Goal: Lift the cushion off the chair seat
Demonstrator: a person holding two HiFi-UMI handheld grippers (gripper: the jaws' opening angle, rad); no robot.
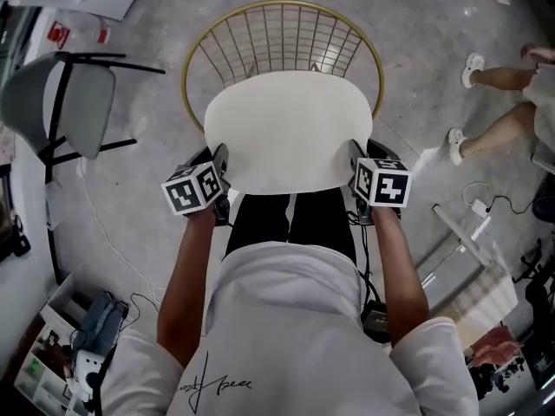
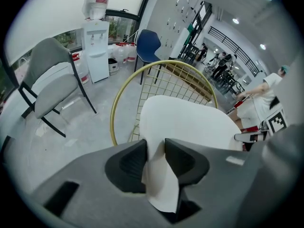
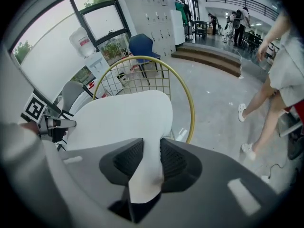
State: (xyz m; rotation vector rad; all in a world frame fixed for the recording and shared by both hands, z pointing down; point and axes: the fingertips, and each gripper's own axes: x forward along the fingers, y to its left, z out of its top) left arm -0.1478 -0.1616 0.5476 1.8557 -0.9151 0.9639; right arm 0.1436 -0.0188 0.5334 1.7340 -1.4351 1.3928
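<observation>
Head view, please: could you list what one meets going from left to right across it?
The grey chair → left gripper → cushion → right gripper → bystander's legs. Both grippers pinch the cushion's near edge.

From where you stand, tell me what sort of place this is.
Probably an office or shared workspace, not a home. A water cooler stands by the windows, what look like white lockers line the back wall, and wide steps lead up to a further open area where people are gathered.
</observation>
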